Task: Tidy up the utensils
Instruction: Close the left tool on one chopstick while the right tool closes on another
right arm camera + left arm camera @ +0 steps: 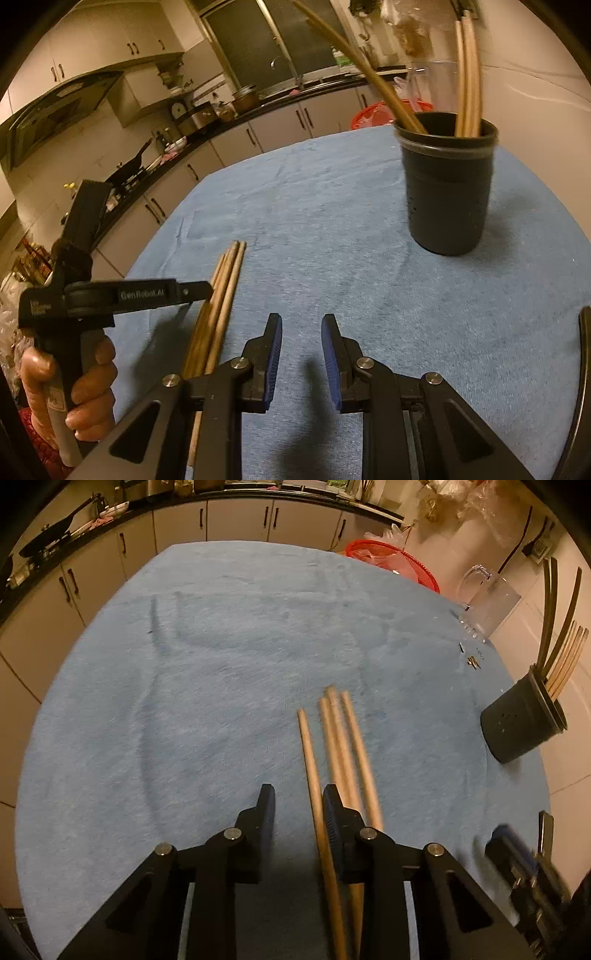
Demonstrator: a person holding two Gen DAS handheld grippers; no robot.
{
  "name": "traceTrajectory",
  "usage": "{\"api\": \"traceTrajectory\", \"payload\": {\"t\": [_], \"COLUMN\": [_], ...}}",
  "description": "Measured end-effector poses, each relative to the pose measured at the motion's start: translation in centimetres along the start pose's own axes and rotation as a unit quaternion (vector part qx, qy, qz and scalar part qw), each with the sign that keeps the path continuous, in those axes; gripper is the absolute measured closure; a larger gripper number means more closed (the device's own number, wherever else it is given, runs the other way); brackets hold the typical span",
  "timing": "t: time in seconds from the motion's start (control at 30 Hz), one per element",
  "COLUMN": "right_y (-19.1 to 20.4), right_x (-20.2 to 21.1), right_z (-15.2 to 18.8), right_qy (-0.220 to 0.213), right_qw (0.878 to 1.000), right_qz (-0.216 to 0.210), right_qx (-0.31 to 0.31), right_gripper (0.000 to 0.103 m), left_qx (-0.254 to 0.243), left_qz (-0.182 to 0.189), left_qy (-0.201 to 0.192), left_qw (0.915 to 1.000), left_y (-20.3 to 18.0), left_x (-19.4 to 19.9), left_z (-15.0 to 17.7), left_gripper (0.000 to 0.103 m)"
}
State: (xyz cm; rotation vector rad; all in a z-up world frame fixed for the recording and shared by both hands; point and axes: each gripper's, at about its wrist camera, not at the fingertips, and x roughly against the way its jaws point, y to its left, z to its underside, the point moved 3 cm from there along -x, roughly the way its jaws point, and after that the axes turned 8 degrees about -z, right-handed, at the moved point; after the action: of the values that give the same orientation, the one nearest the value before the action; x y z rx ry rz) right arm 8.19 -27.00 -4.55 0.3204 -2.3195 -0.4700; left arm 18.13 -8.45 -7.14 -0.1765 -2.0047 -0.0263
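Four wooden chopsticks (pixel 341 746) are laid side by side on the blue cloth (pixel 184 720), loosely fanned at the far tips, so that one can be singled out. They are plain, pale and slender. The left gripper (pixel 299 808) is set over them with jaws parted, one stick lying between, not yet pinched. The right gripper (pixel 301 350) is held spread and empty nearby. The black holder (pixel 447 192), already stocked with utensils, is stood well apart as the likely destination.
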Motion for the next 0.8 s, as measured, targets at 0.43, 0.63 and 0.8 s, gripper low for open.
{"api": "traceTrajectory", "payload": {"t": [0.43, 0.63, 0.8], "right_y": [3.9, 4.2, 4.5], "right_x": [-7.0, -12.6, -15.3], "right_z": [-6.5, -7.9, -7.8], "right_qy": [0.106, 0.161, 0.184], "right_qw": [0.992, 0.987, 0.983], "right_qz": [-0.072, -0.028, 0.01], "right_qx": [0.0, -0.001, 0.025], "right_gripper": [0.079, 0.079, 0.079], "left_qx": [0.06, 0.065, 0.062], "left_qz": [-0.004, 0.033, 0.037], "left_qy": [0.02, 0.021, 0.015], "left_qw": [0.998, 0.9971, 0.9973], "left_y": [6.9, 7.4, 7.4], "left_x": [0.8, 1.6, 2.0], "left_z": [0.7, 0.4, -0.3], "left_gripper": [0.094, 0.094, 0.094]}}
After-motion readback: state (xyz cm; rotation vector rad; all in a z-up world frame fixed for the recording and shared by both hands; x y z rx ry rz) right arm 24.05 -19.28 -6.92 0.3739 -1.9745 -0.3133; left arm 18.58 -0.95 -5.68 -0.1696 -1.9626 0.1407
